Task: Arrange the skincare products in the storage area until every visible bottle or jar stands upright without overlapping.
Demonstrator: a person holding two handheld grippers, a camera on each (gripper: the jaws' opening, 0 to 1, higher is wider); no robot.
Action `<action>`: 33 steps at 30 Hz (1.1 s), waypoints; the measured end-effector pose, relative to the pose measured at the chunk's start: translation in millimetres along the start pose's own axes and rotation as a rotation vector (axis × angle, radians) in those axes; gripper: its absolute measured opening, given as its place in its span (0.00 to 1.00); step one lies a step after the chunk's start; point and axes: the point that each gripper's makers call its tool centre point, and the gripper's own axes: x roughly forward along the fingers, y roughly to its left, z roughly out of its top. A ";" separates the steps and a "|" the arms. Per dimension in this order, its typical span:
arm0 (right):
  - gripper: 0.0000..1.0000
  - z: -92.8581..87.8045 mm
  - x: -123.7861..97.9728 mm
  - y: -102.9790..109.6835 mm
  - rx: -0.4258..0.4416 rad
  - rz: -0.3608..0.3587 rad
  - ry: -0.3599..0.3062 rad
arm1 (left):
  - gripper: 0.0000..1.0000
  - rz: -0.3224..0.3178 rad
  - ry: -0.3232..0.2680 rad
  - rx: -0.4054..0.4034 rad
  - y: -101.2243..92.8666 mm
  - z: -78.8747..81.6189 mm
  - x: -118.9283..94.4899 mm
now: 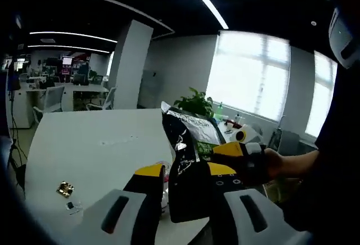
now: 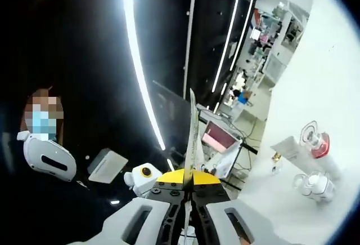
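A flat black pouch point(image 1: 188, 143) with a pale printed label hangs above the white table point(image 1: 95, 143). My right gripper point(image 1: 232, 156) comes in from the right and is shut on the pouch's edge. In the right gripper view the pouch point(image 2: 192, 132) shows edge-on as a thin sheet, pinched between the closed yellow-tipped jaws of my right gripper point(image 2: 188, 182). My left gripper point(image 1: 185, 172) is open, its jaws standing on either side of the pouch's lower part. On the table lie a white tube point(image 2: 289, 146), a bottle with a red band point(image 2: 316, 142) and a small clear bottle point(image 2: 312, 186).
A small gold item point(image 1: 64, 188) lies on the table near the left jaw. A green plant point(image 1: 197, 103) stands behind the table's far edge. Office desks and chairs point(image 1: 53, 96) are at the far left, bright windows point(image 1: 253, 76) at the back.
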 end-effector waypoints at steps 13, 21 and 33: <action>0.00 -10.6 4.5 1.8 0.042 0.017 0.065 | 0.25 -0.182 -0.011 -0.252 -14.4 -12.7 -5.3; 0.00 -20.2 3.2 -12.4 0.045 -0.042 0.117 | 0.08 -0.134 -0.020 -0.290 2.2 -21.9 -14.0; 0.00 -41.3 15.9 -24.7 0.033 -0.088 0.200 | 0.01 -0.113 -0.026 -0.425 19.8 -41.4 -29.9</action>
